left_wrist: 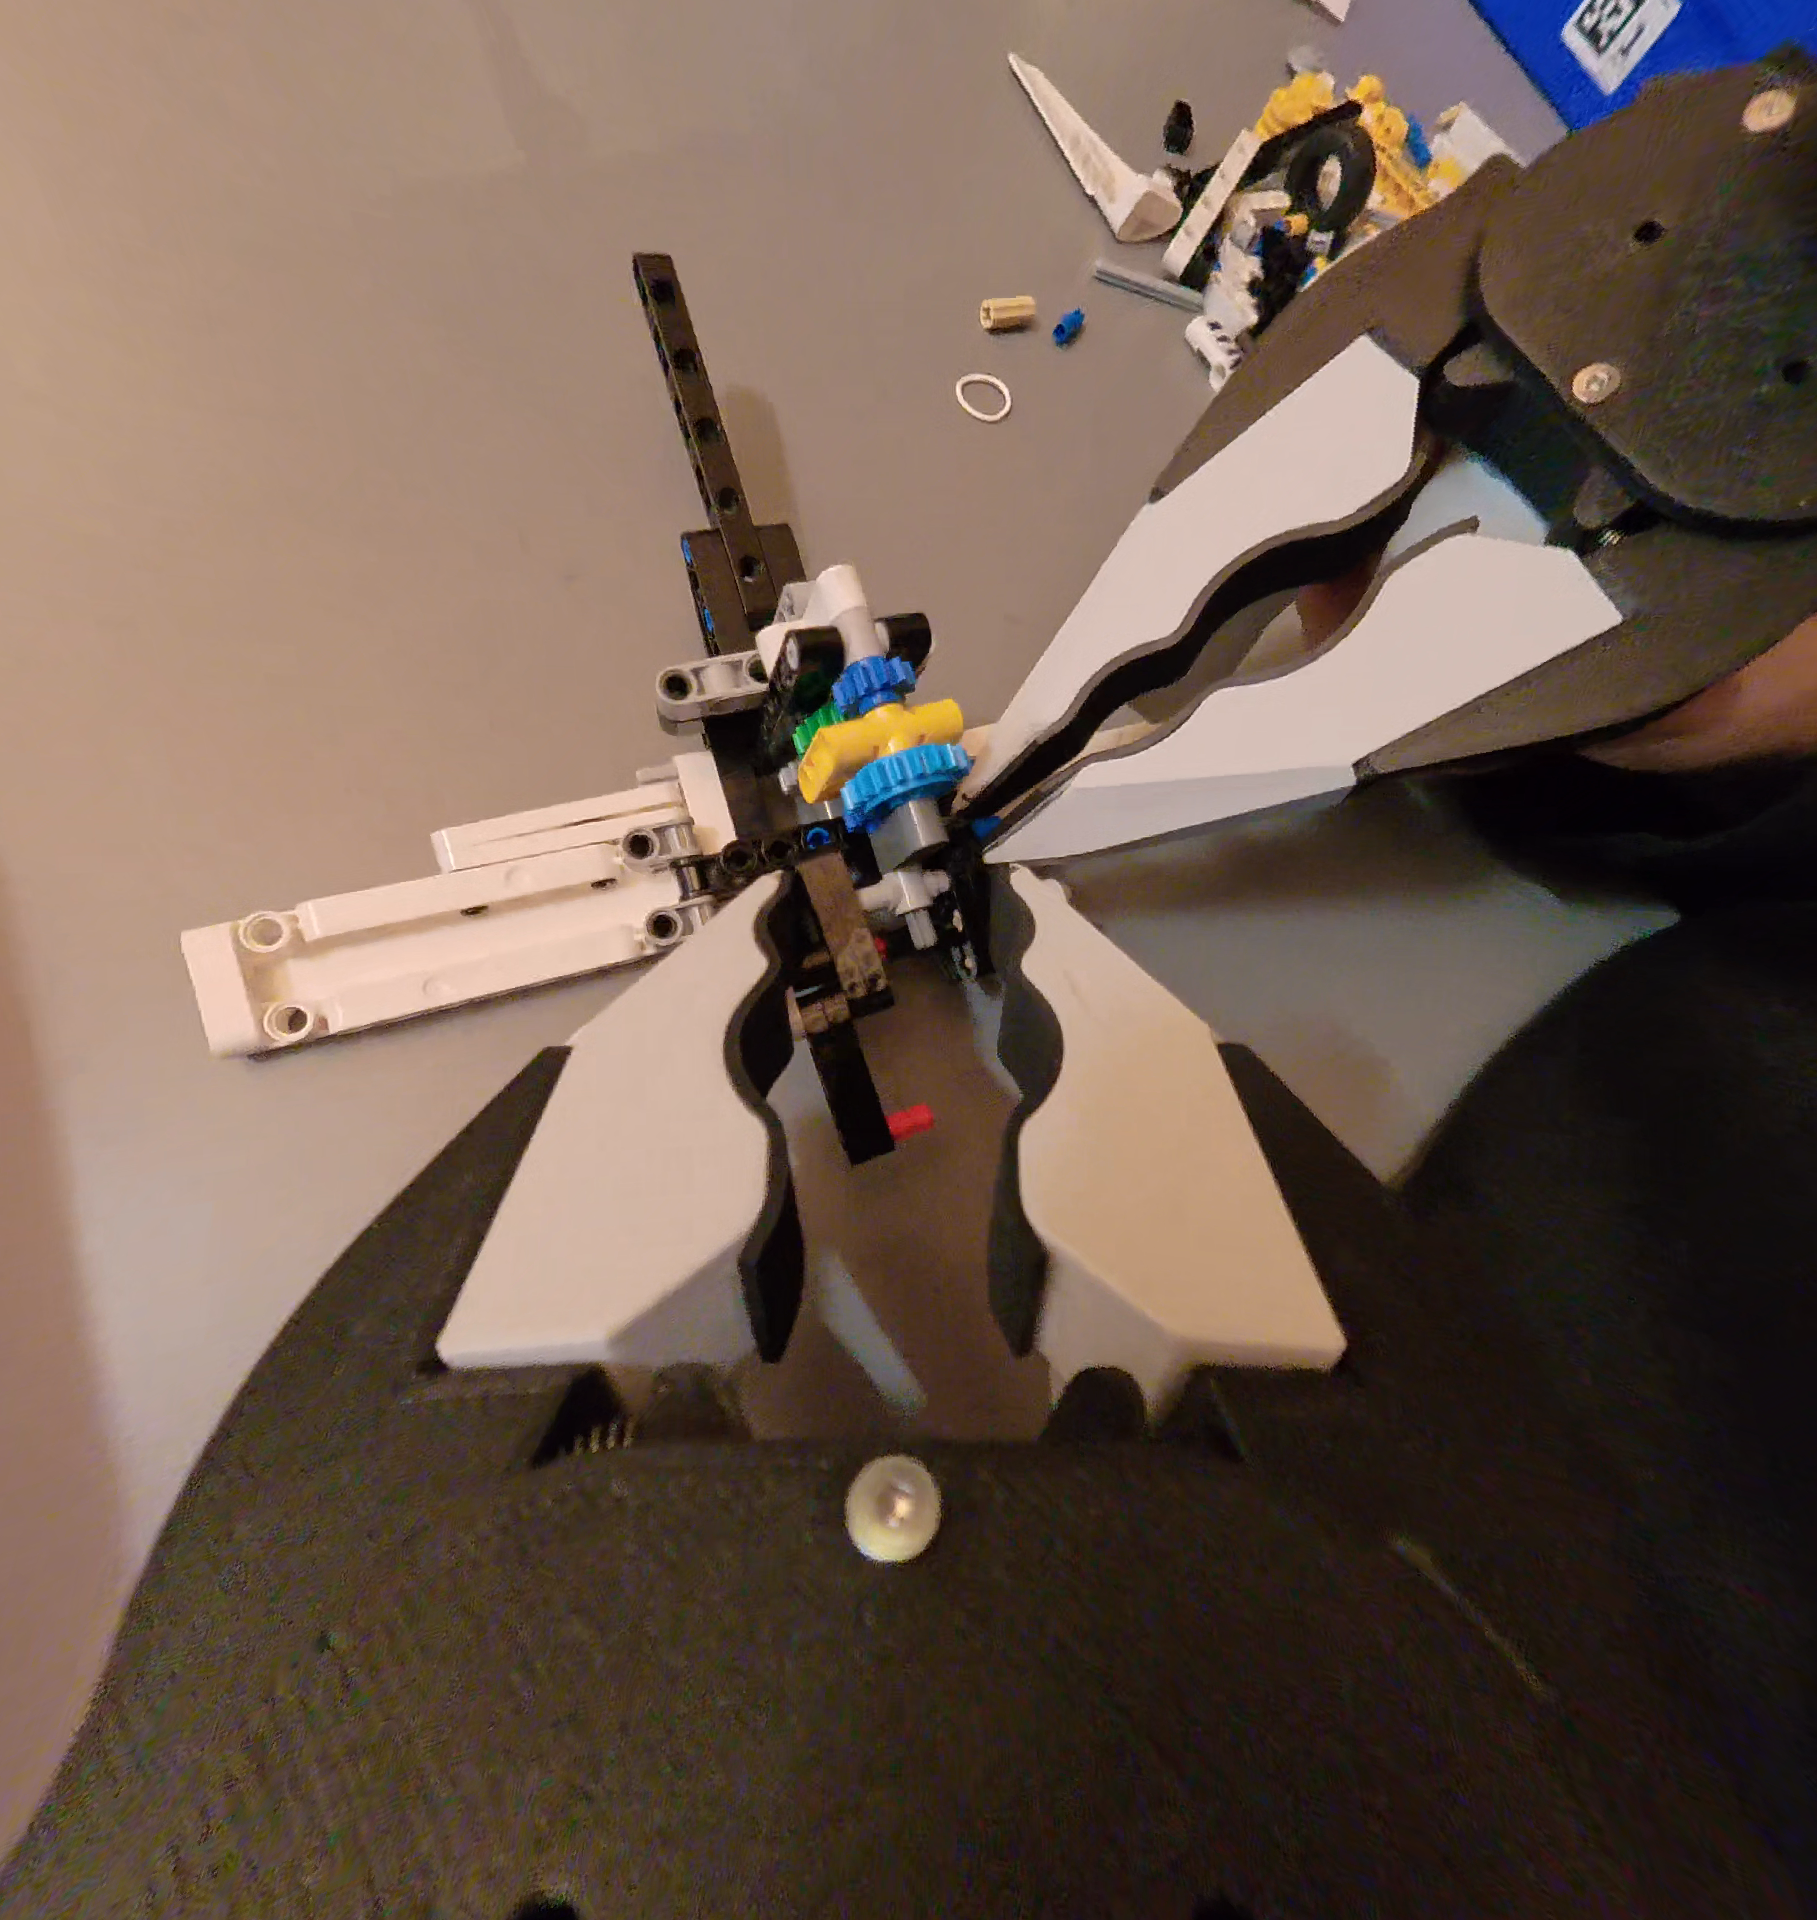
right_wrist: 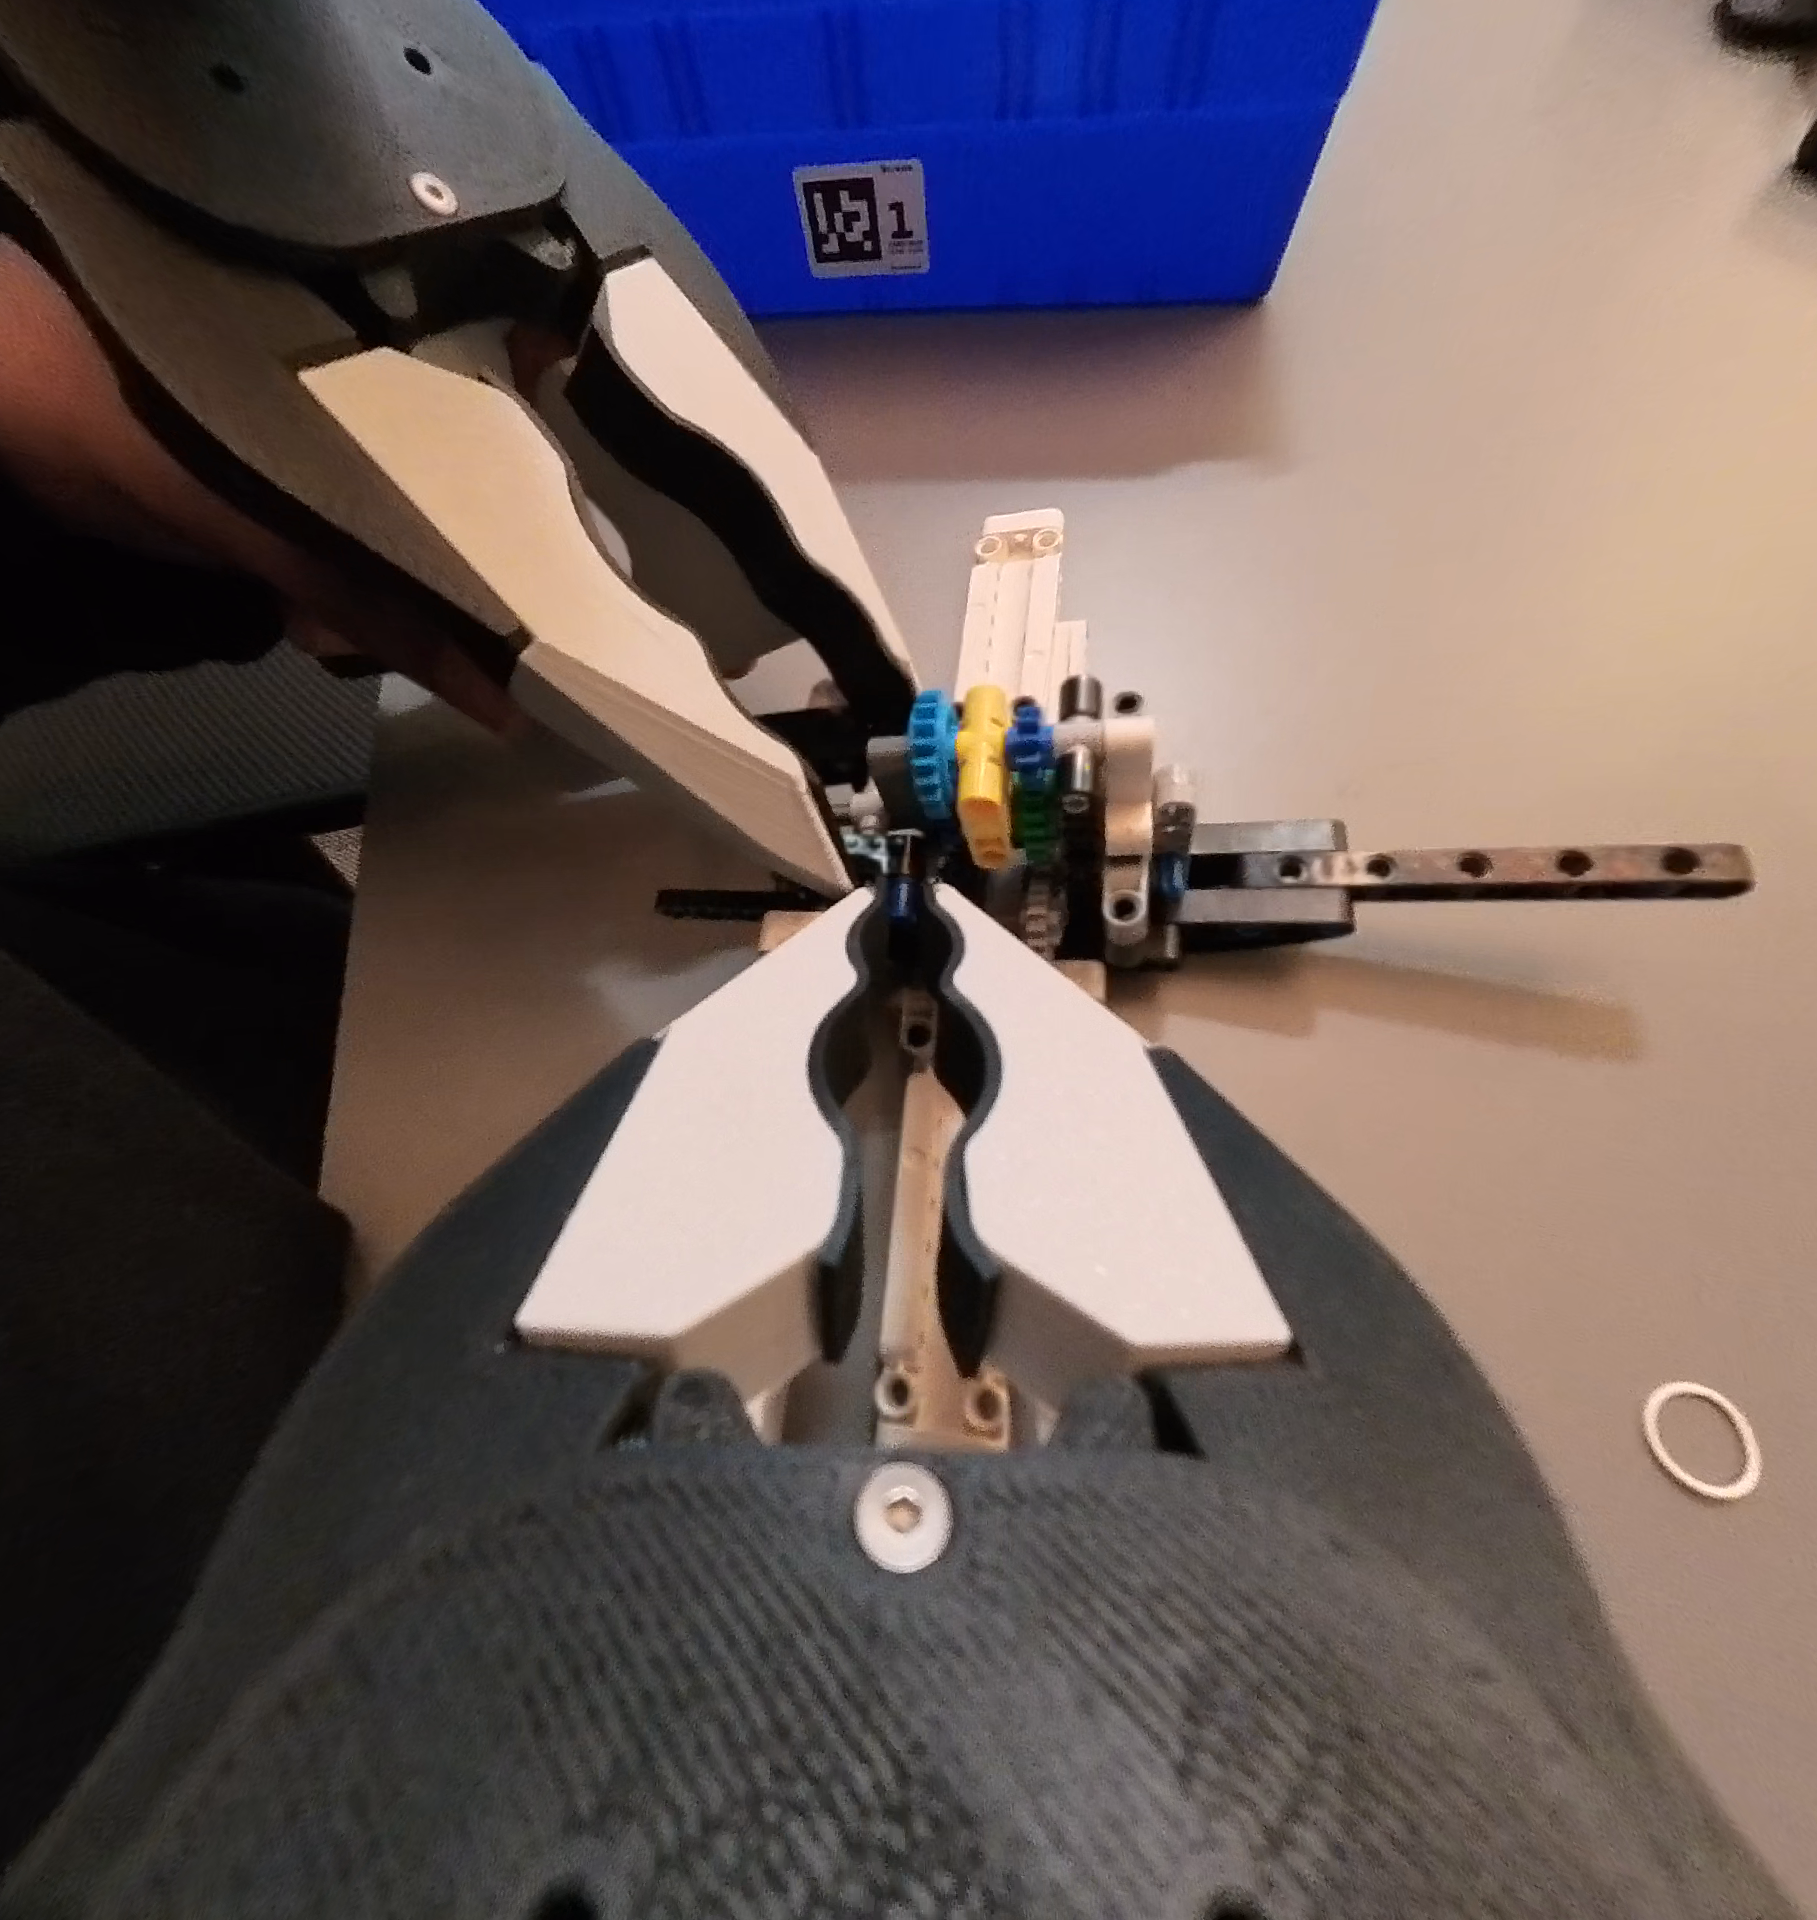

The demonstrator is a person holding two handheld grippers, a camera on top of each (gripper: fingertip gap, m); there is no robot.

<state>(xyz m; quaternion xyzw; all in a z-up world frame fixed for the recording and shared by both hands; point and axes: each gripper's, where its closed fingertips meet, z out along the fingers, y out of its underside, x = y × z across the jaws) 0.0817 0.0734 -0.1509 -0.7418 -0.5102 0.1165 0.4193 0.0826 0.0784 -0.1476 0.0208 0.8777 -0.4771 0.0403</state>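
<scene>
A construction-toy assembly (left_wrist: 862,748) with blue and green gears, a yellow connector, a long black beam (left_wrist: 691,384) and white panels (left_wrist: 416,935) lies on the grey table. My left gripper (left_wrist: 883,894) is shut on the assembly's black frame, one fingertip against each side. In the right wrist view it (right_wrist: 862,790) reaches in from the upper left onto the assembly (right_wrist: 987,790). My right gripper (right_wrist: 904,899) is shut on a small blue pin (right_wrist: 900,902) at the frame's edge, just beside the light-blue gear. In the left wrist view it (left_wrist: 971,821) comes in from the upper right with the pin (left_wrist: 987,827) at its tips.
A blue bin (right_wrist: 987,156) with a square tag stands behind the assembly. A white ring (left_wrist: 984,397) lies on the table and also shows in the right wrist view (right_wrist: 1701,1470). A tan bush (left_wrist: 1008,312), a small blue pin (left_wrist: 1067,329) and a pile of loose parts (left_wrist: 1299,177) lie beyond. Less than 4 cm separates the two grippers' tips.
</scene>
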